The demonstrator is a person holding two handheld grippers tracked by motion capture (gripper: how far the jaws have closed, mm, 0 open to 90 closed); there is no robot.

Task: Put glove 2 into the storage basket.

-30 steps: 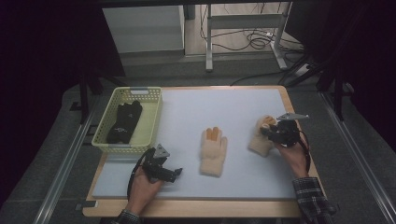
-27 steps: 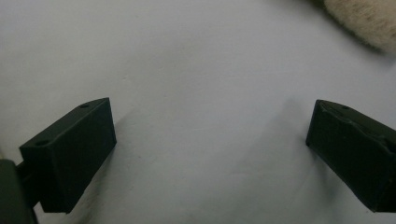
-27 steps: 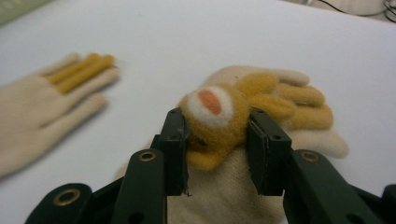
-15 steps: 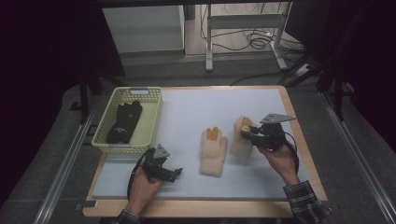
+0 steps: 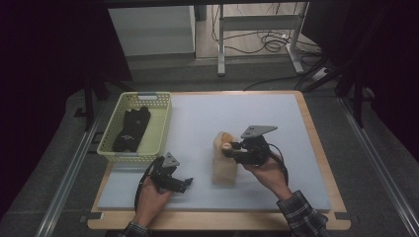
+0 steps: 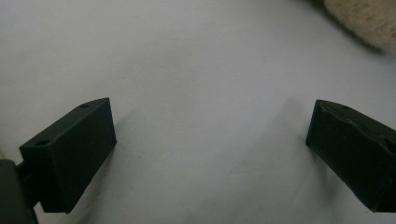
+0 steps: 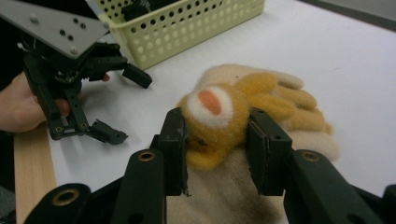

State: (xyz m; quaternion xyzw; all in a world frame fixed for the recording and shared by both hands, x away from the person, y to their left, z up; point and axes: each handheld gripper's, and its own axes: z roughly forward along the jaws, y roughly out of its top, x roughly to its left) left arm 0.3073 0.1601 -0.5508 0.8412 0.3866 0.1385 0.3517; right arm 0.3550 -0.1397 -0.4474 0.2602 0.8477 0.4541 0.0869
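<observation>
A cream and orange knitted glove (image 5: 223, 170) (image 7: 299, 100) lies flat in the middle of the pale mat (image 5: 197, 118). My right gripper (image 5: 231, 148) (image 7: 217, 140) is shut on a second, matching glove (image 5: 221, 139) (image 7: 212, 109) and holds it bunched right over the first one. My left gripper (image 5: 184, 183) (image 6: 210, 140) rests low on the mat to the left of both gloves, open, with nothing between its jaws. From the right gripper view the left gripper (image 7: 126, 105) shows beside a hand. A fuzzy edge of the lying glove (image 6: 369, 21) is at the top right of the left gripper view.
A yellow perforated basket (image 5: 160, 123) (image 7: 187, 23) stands at the mat's left with a black glove (image 5: 131, 128) inside. The wooden table edge (image 5: 316, 143) frames the mat. Dark floor, rails and cables lie beyond.
My right gripper has carried the second glove leftward from the mat's right side to over the lying glove. The left gripper has stayed put.
</observation>
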